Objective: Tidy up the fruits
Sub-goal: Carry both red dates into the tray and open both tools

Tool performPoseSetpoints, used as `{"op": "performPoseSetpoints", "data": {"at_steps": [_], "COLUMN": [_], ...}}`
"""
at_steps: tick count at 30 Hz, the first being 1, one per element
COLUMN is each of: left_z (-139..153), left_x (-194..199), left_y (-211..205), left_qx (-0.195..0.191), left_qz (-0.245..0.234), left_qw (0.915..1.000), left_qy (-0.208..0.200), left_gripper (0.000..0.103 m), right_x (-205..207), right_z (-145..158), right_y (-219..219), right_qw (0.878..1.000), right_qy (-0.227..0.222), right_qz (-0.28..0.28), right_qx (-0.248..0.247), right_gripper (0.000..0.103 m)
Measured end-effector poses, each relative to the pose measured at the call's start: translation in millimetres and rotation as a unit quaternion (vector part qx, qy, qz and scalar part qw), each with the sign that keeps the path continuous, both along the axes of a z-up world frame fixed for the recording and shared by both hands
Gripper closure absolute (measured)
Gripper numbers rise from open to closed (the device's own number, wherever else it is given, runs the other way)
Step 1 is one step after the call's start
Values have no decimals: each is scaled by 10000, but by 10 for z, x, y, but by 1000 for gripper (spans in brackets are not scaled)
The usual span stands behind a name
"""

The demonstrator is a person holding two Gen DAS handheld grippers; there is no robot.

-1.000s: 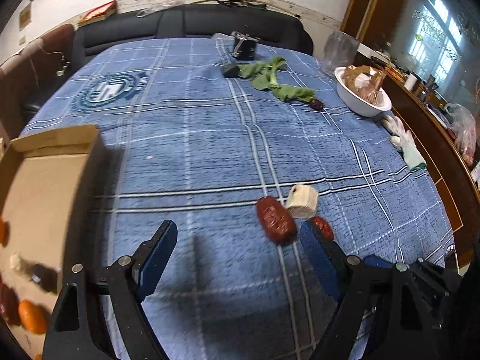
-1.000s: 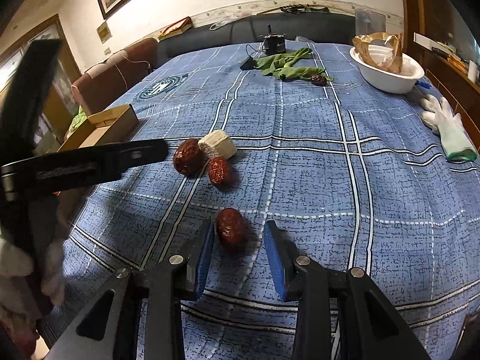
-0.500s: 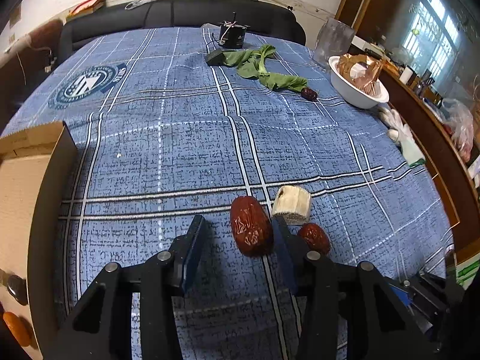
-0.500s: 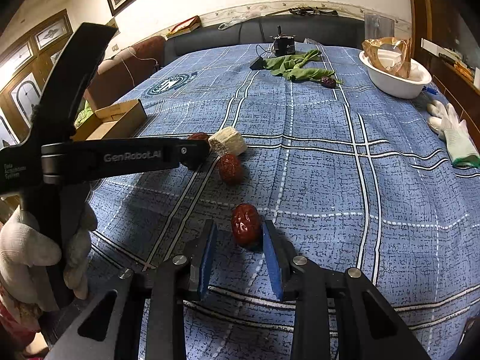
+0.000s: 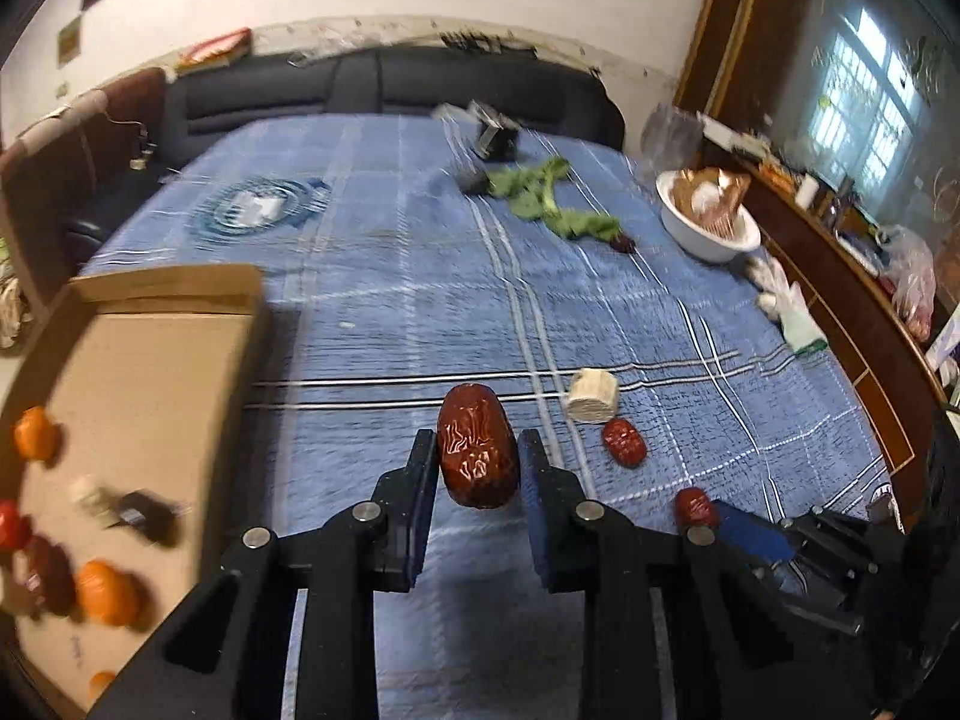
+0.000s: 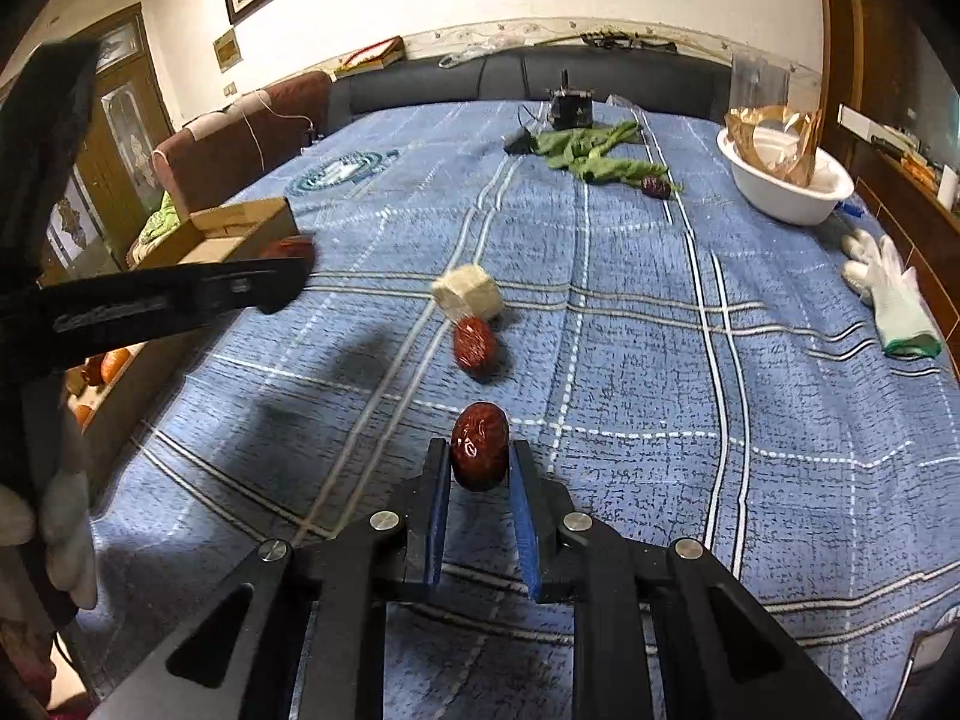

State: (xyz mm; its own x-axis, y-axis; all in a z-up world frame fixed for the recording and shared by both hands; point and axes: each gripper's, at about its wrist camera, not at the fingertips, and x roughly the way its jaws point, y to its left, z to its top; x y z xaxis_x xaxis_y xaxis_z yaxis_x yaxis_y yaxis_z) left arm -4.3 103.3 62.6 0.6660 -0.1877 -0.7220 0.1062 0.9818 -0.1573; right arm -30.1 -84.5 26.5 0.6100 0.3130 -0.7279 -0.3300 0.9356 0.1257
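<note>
My left gripper (image 5: 477,444) has its jaws closing on a big red date (image 5: 477,456); the pads press its sides and it hangs above the blue cloth. A cardboard box (image 5: 150,360) at the left holds oranges (image 5: 105,591) and dark dates. My right gripper (image 6: 480,450) has its jaws closing on a smaller red date (image 6: 479,453), pads against it, low over the cloth. Ahead of it lie another red date (image 6: 474,343) and a pale chunk (image 6: 468,299). In the right wrist view the left gripper (image 6: 282,282) reaches in from the left, in front of the box (image 6: 240,231).
A white bowl (image 6: 786,186) with brown wrapping stands at the far right, a white glove (image 6: 894,294) near the right edge. Green leaves (image 6: 594,156), a dark date (image 6: 655,187) and a black device (image 6: 570,108) lie at the back. A gloved hand (image 6: 60,516) holds the left tool.
The left gripper moved to the big date, closed on it and lifted it off the cloth. The right gripper narrowed onto its date and stayed in place.
</note>
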Motion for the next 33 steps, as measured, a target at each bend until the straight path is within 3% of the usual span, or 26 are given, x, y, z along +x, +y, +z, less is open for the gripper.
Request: {"op": "performPoseSetpoints", "data": {"at_steps": [8, 17, 24, 33], "left_z": [178, 317, 265, 54], "left_x": [-505, -781, -474, 279], "left_y": [818, 1704, 1990, 2174], "left_qx": [-328, -328, -127, -54], "left_qz": [823, 1712, 1659, 1506], "left_qw": [9959, 9839, 9860, 9872], "left_qy": [-209, -387, -100, 520], "left_gripper": [77, 77, 77, 77], "right_x": [-269, -315, -101, 380], "right_z": [355, 606, 709, 478], "right_y": [291, 894, 1557, 2390], "right_qw": [9989, 9941, 9887, 9855], "right_qy": [-255, -287, -228, 47], "right_qz": [357, 937, 1397, 1692], "right_qx": [192, 457, 486, 110], "right_gripper": [82, 81, 81, 81]}}
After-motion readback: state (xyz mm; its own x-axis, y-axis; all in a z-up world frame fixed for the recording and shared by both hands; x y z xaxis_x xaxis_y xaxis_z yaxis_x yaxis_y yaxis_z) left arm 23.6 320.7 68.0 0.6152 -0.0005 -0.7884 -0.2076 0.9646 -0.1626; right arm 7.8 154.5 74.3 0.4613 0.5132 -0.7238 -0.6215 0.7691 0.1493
